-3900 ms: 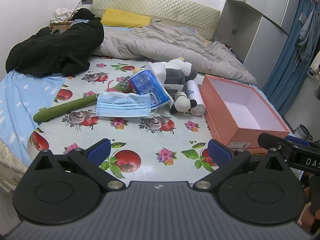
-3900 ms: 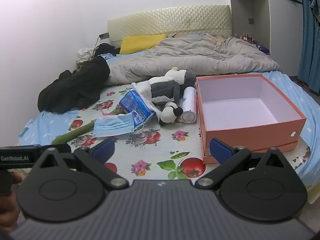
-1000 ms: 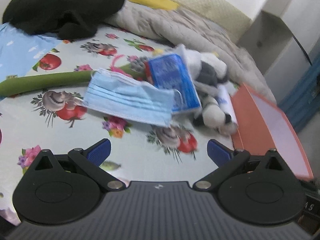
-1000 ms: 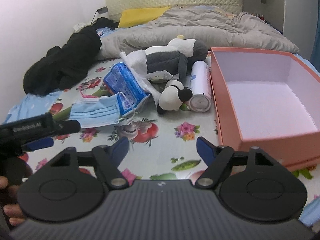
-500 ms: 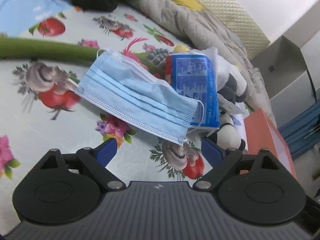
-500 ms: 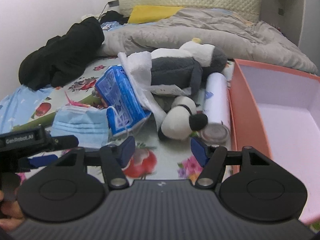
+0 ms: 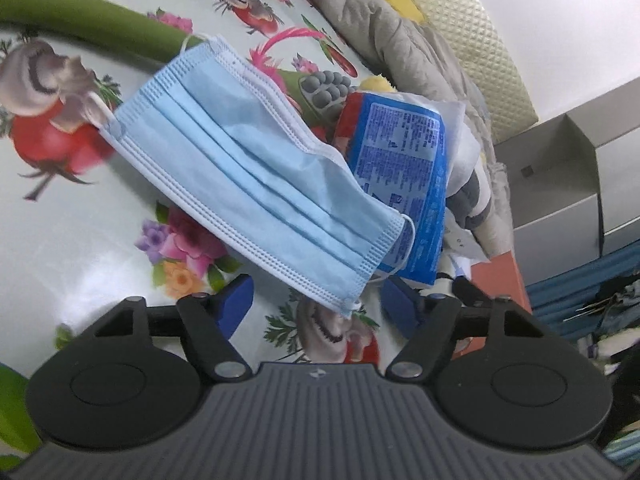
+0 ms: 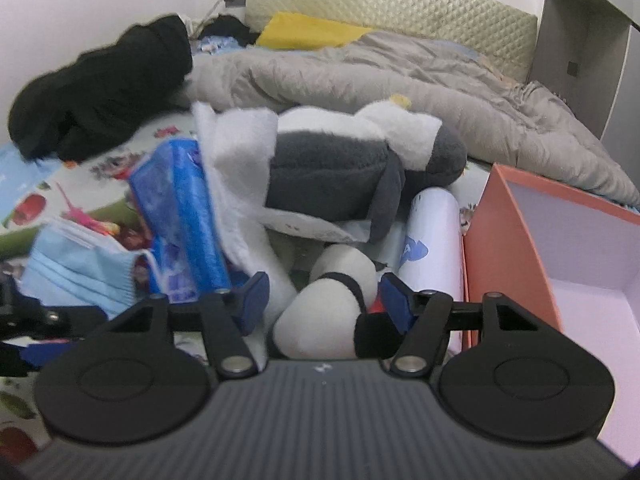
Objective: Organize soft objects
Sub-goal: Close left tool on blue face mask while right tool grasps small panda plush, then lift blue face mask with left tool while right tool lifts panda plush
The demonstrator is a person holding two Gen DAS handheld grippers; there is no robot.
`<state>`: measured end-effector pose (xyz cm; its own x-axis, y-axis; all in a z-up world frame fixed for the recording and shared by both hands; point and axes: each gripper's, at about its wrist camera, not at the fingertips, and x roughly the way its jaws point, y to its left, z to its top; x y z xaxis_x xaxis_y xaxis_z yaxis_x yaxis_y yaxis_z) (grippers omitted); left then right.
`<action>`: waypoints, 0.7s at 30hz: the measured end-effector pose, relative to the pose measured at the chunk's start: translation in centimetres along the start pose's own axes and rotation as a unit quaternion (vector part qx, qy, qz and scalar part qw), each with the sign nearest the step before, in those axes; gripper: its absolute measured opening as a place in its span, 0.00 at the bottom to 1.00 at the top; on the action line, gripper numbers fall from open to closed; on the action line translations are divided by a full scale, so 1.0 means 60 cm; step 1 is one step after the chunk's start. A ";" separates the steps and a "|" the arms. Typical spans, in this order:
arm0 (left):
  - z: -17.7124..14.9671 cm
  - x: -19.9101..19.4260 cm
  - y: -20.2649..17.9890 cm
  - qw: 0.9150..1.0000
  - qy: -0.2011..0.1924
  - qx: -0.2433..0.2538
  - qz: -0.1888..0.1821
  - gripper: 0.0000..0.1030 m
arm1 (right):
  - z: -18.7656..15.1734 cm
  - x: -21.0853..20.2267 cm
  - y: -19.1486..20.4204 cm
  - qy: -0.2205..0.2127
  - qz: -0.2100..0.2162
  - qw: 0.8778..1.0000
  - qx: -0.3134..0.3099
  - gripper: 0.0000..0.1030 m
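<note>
A light blue face mask (image 7: 256, 176) lies on the fruit-print sheet, partly over a blue tissue pack (image 7: 404, 184). My left gripper (image 7: 318, 306) is low over the sheet with its jaws closing. The mask's near corner sits between the fingers, and the pads are clear of it. A grey and white plush toy (image 8: 332, 168) lies beside the tissue pack (image 8: 180, 216). Its white limb with a black tip (image 8: 324, 320) lies between the fingers of my right gripper (image 8: 325, 304), which stands open around it. The mask (image 8: 76, 272) shows at the left of the right wrist view.
An open orange box (image 8: 508, 240) stands right of the plush, with a white cylinder (image 8: 432, 232) against its side. A long green plush (image 7: 92, 20) lies behind the mask. A grey duvet (image 8: 400, 80), black garment (image 8: 100, 84) and yellow pillow (image 8: 308, 32) fill the far bed.
My left gripper has dropped toward the mask, rolled, and narrowed its jaws around the mask's corner. My right gripper has moved forward until the plush limb lies between its fingers.
</note>
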<state>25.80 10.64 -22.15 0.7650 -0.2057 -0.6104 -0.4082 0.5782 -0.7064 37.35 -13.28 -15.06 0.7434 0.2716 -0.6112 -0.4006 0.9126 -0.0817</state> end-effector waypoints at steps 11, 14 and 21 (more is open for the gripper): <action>0.002 0.027 -0.009 0.999 0.005 -0.027 -0.026 0.30 | -0.009 0.052 0.006 0.074 -0.005 0.997 -0.009 0.57; 0.002 0.023 -0.022 1.000 -0.007 0.000 -0.017 0.14 | -0.015 0.048 -0.002 0.083 -0.003 0.997 0.006 0.49; -0.008 -0.002 -0.050 0.998 -0.020 0.058 -0.006 0.04 | -0.024 0.013 -0.008 0.092 0.003 0.996 0.023 0.43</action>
<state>26.70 8.56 -20.14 0.7894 -0.1820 -0.5863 -0.3408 0.6644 -0.6652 37.36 -13.91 -16.62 0.6290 0.2214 -0.7452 -0.3774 0.9250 -0.0437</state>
